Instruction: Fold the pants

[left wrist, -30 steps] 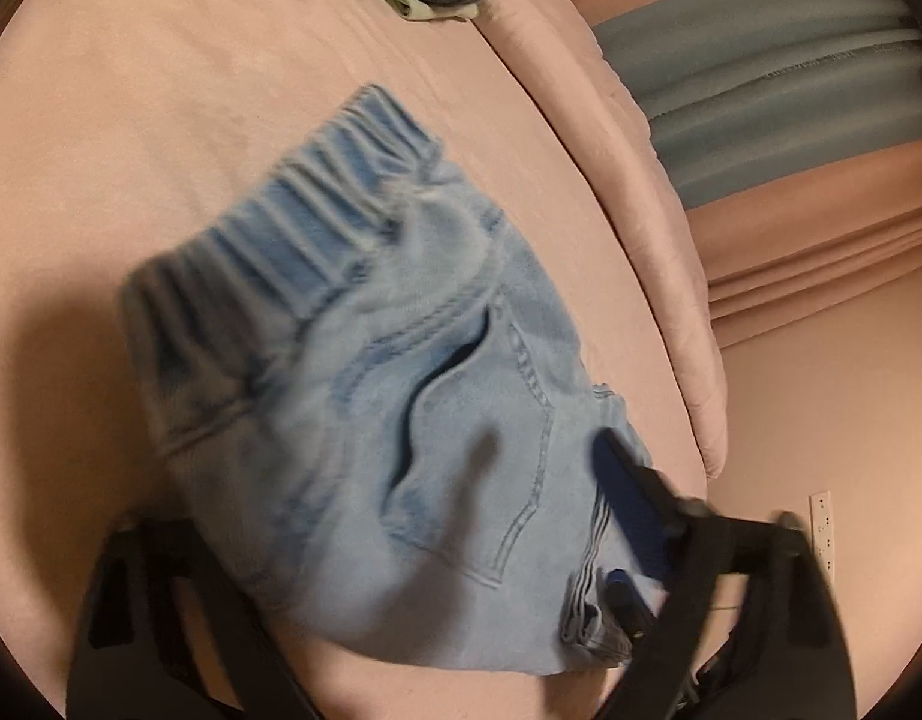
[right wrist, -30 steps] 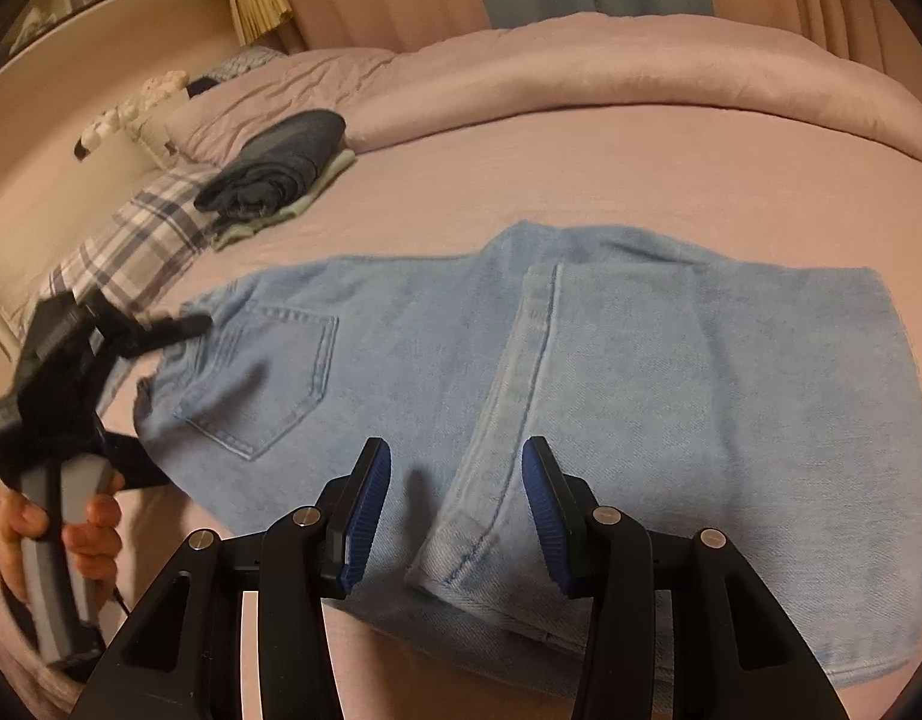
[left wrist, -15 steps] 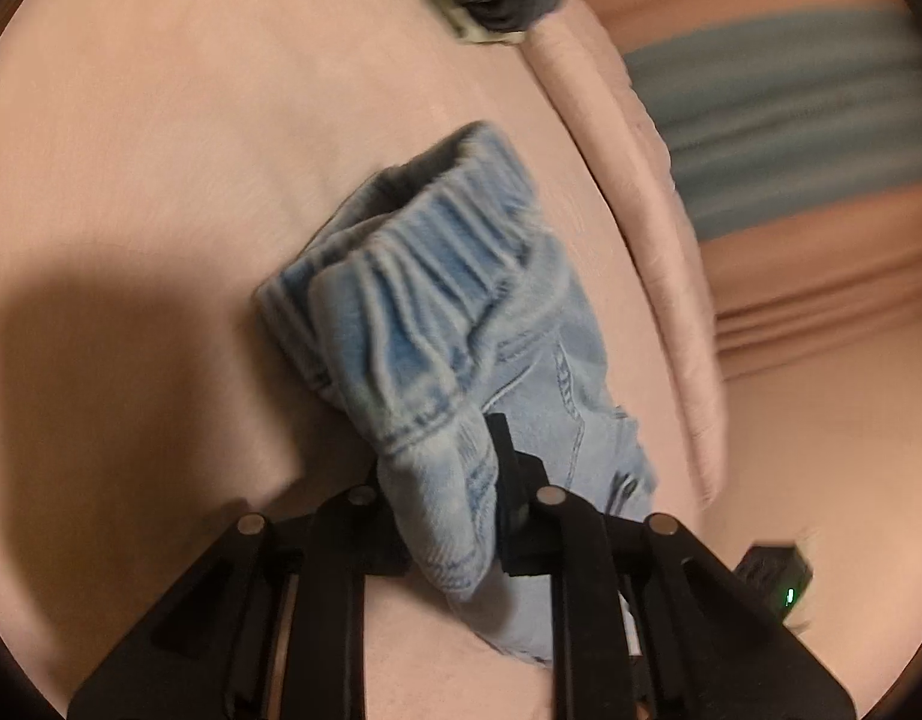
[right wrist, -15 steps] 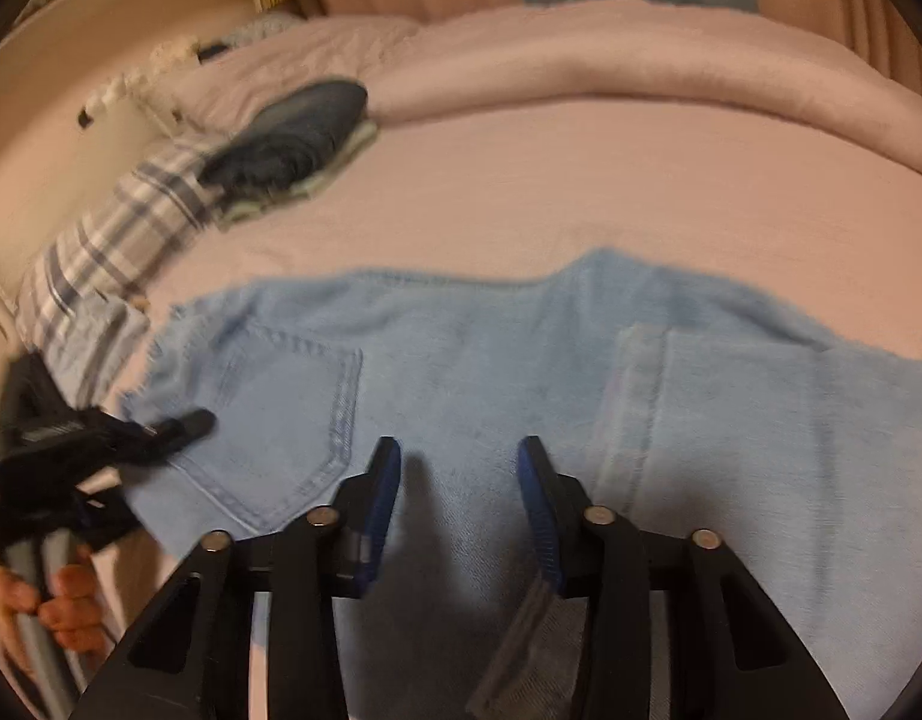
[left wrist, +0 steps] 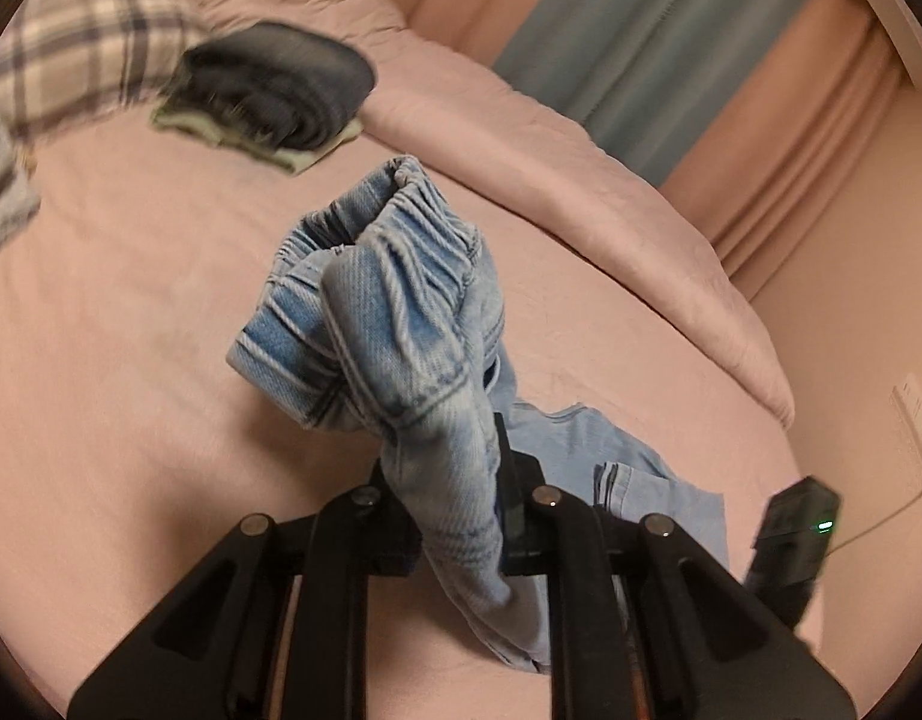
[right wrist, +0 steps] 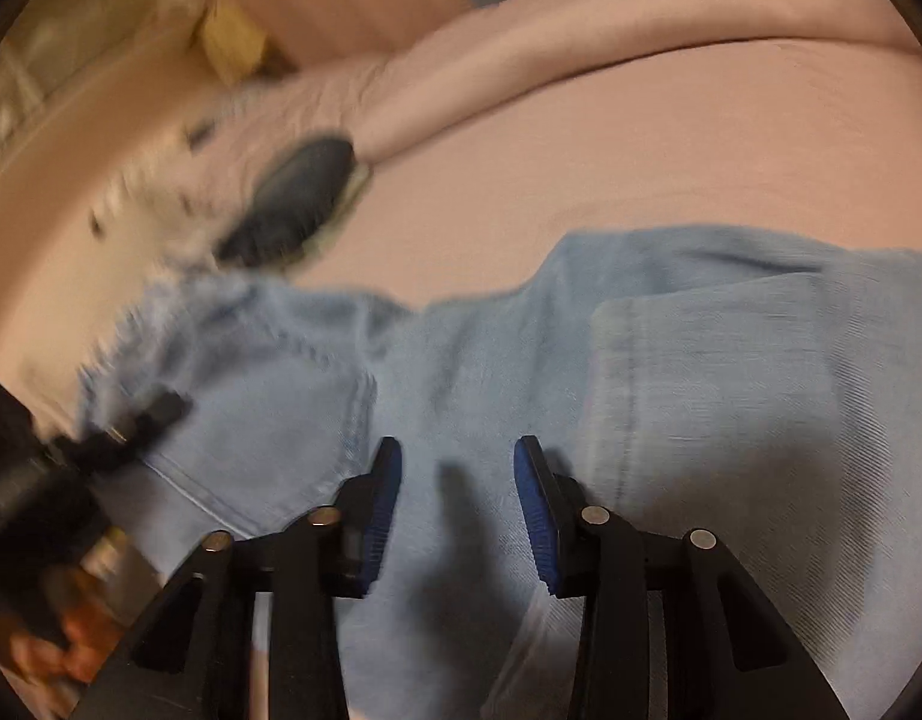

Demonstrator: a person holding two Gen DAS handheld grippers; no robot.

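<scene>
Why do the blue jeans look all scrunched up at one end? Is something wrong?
The light blue denim jeans are bunched at the elastic waistband because the left gripper pinches and lifts it off the pink bedsheet. Nothing looks torn.

Pants (left wrist: pixel 401 324): pale washed denim, ribbed twill, matt. Bed (left wrist: pixel 131 420): smooth matt pink cloth. Right gripper (right wrist: pixel 458 504): matt black plastic, ridged blue pads (right wrist: pixel 380 516).

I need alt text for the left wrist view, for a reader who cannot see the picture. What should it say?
The left gripper is shut on the elastic waistband of light blue jeans, lifting that end bunched above a pink bed. The rest of the jeans trails down to the sheet. Behind lie a dark folded garment, a rolled pink duvet and curtains.
</scene>
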